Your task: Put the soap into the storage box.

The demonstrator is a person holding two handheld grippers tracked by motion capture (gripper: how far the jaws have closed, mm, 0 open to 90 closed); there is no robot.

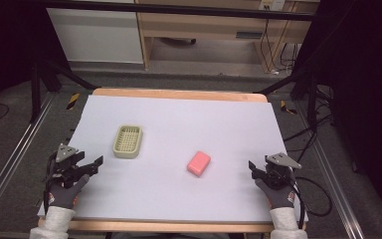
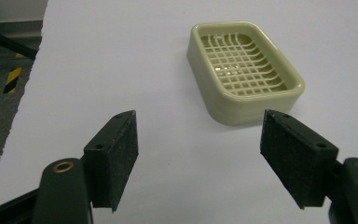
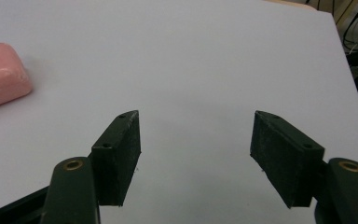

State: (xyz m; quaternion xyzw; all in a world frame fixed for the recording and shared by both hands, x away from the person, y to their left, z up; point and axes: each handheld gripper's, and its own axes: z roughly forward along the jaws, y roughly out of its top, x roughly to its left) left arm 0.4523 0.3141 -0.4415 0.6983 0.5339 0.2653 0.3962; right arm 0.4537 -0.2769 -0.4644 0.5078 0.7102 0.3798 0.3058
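High view: the pink soap bar lies flat on the white desk, to the right of the soap dish and a little nearer to you, well apart from it. The soap dish is empty; its grid floor shows bare in the left gripper view. Judgement: nothing of the work is done yet. The bar has not been gripped and nothing sits in the dish, so the reach, grasp, carry and placement all remain.

Your left gripper hovers just left of the soap dish and nearer you, jaws spread wide, holding nothing. Your right gripper is far to the right of the soap dish, beyond the bar, jaws likewise apart and empty; the right gripper view catches the bar at its left edge.
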